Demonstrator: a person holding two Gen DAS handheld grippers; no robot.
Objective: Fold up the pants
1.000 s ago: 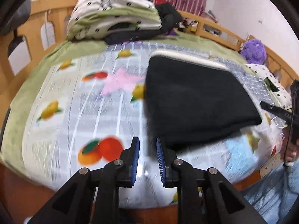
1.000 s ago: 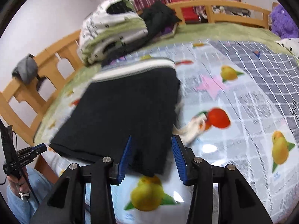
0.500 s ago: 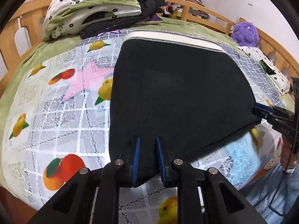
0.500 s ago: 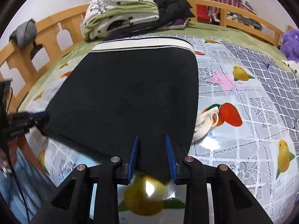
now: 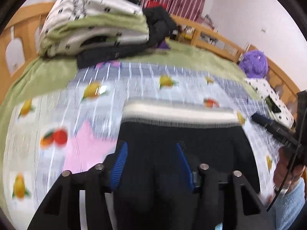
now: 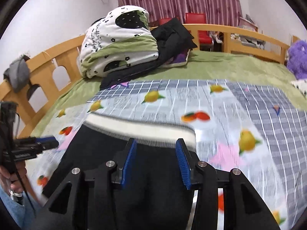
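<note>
Across the lower centre of both wrist views, the black pants (image 5: pixel 180 134) are spread on the fruit-print sheet (image 5: pixel 57 115). Left gripper (image 5: pixel 151 164) and right gripper (image 6: pixel 157 161) are opening; nothing is seen pinched. Release should be level, so the fold keeps square.

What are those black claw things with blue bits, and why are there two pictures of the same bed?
They are two hand-held grabbers, one in each of a person's hands. Each carries a camera looking along its fingers, so you get one picture per hand. The left gripper and the right gripper each have blue ribbed pads on black fingers. Both are opening now, with black cloth showing between the fingers. Whether they still pinch it is hard to tell. That cloth is the black pants with a white waistband, lying on a fruit-print bedsheet. Behind sit a folded green-and-white quilt and a purple plush toy.
</note>
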